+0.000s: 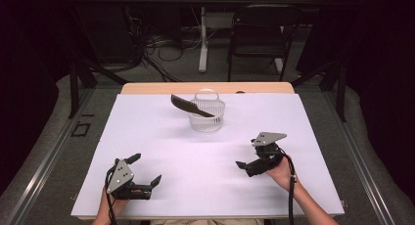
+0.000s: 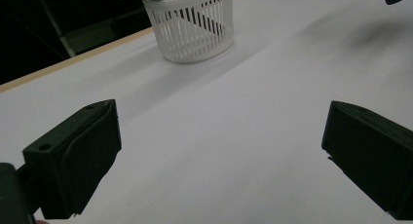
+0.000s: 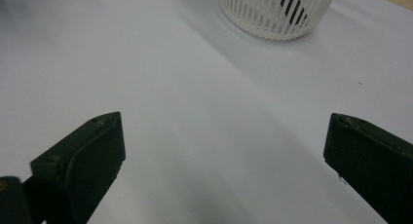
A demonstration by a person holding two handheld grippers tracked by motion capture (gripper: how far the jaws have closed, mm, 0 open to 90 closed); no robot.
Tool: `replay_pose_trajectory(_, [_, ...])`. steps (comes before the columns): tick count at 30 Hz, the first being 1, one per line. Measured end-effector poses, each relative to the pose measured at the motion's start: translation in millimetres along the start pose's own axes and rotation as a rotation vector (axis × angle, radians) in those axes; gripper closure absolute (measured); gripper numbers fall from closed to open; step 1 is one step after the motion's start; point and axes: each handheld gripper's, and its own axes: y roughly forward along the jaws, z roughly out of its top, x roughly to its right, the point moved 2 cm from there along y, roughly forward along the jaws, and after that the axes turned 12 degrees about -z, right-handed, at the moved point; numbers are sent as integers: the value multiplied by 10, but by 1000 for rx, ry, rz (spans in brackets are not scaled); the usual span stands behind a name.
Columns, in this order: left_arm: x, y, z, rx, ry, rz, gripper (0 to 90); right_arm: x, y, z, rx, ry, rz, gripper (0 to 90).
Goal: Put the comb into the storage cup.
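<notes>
Basket (image 1: 206, 115) — white, slatted, sits near the far middle of the counter (image 1: 161, 137), a dark flat utensil (image 1: 191, 105) leaning in it, upper end sticking out over the rim to the left. Left tongs (image 1: 146, 170) near the front-left edge, jaws spread wide, nothing between them. Right tongs (image 1: 247, 154) at front-right — jaws also wide apart, empty. Both well apart from the basket.

A round white slatted plastic basket (image 1: 207, 116) with a faint sheen stands on a smooth matt white table sheet (image 1: 161, 137). Behind the basket, the pale wooden table edge (image 1: 156, 88) looks matt. The grippers' black jaws look dull and matt.
</notes>
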Motion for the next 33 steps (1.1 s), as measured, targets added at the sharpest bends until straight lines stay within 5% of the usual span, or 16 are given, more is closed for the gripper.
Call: replay_pose_trajectory(33, [15,1,2,-7,-6,7,13,-112,-406,-466,53,32,-85,1])
